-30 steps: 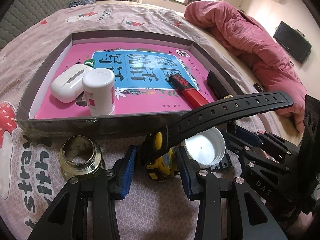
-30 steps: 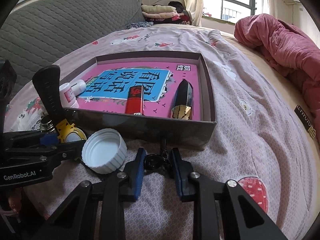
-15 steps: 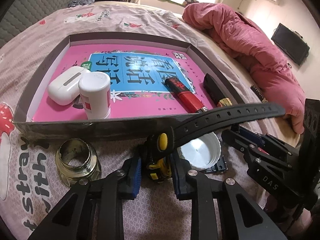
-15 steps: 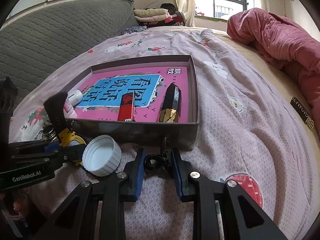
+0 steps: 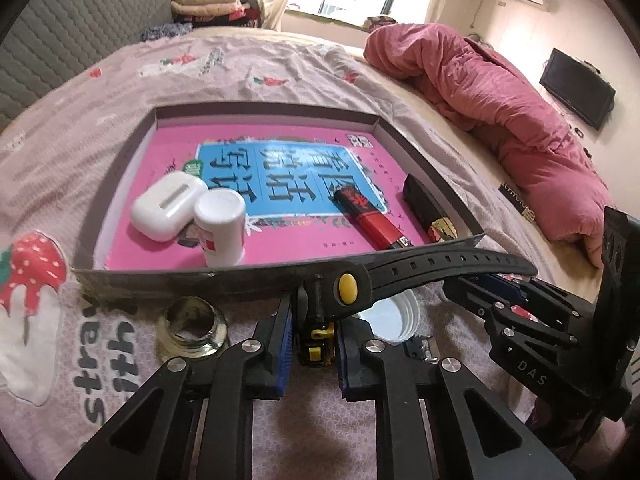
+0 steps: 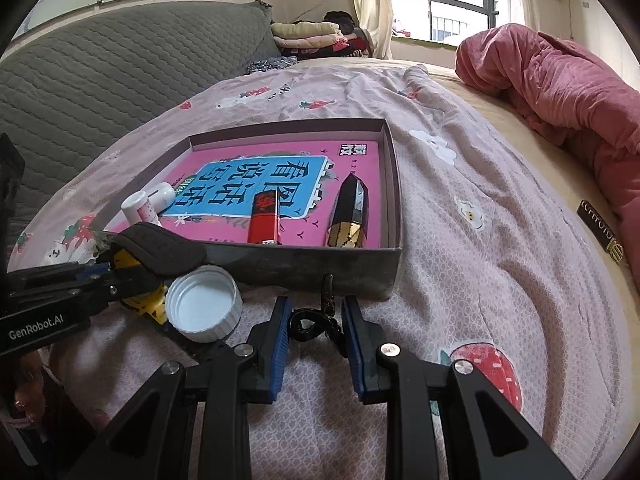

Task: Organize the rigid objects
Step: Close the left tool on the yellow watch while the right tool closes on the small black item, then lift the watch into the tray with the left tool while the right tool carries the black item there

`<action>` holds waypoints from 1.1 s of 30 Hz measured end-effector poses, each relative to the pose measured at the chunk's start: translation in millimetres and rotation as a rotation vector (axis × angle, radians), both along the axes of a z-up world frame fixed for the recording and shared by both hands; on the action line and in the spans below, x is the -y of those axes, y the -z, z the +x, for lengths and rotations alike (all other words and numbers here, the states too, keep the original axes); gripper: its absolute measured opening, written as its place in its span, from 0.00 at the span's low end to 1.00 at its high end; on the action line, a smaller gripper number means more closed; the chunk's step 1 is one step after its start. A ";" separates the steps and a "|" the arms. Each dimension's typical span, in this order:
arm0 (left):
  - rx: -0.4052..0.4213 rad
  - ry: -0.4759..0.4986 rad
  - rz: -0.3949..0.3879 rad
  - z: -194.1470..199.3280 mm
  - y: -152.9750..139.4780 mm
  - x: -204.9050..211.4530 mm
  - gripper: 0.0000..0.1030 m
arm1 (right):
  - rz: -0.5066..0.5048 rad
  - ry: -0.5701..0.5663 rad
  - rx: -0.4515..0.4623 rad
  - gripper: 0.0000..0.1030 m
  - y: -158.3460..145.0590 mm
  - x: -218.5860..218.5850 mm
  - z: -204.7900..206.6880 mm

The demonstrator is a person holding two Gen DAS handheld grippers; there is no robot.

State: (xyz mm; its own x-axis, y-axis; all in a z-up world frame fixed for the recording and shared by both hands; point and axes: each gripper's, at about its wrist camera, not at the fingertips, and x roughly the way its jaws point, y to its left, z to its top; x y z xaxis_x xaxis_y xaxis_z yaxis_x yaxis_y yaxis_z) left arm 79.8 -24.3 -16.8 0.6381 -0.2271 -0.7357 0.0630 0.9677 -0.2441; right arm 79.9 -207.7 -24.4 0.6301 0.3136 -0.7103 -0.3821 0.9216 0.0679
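A shallow box with a pink book in it lies on the bed. Inside are a white earbud case, a white bottle, a red lighter and a black-and-gold case. My left gripper is shut on a yellow watch whose black strap sticks out to the right, just in front of the box. My right gripper is shut on a black key clip on the sheet in front of the box.
A white cap lies open side up between the grippers. A glass jar stands left of the left gripper. A pink quilt is heaped at the right. A grey headboard runs at the back left.
My left gripper has closed on the watch and lifted it, so the strap now swings level over the box's front wall. My right gripper has stayed closed on the clip.
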 end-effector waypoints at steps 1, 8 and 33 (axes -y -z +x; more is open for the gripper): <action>0.007 -0.002 0.007 -1.2 -1.8 -0.7 0.17 | 0.001 -0.002 0.003 0.25 -1.3 -0.4 -1.5; 0.022 -0.020 0.007 -7.6 -9.6 -9.3 0.16 | -0.001 -0.013 0.024 0.25 -8.2 -3.9 -7.4; 0.108 -0.123 -0.050 -29.8 -36.7 -42.4 0.16 | 0.017 -0.030 0.093 0.25 -32.7 -8.7 -25.1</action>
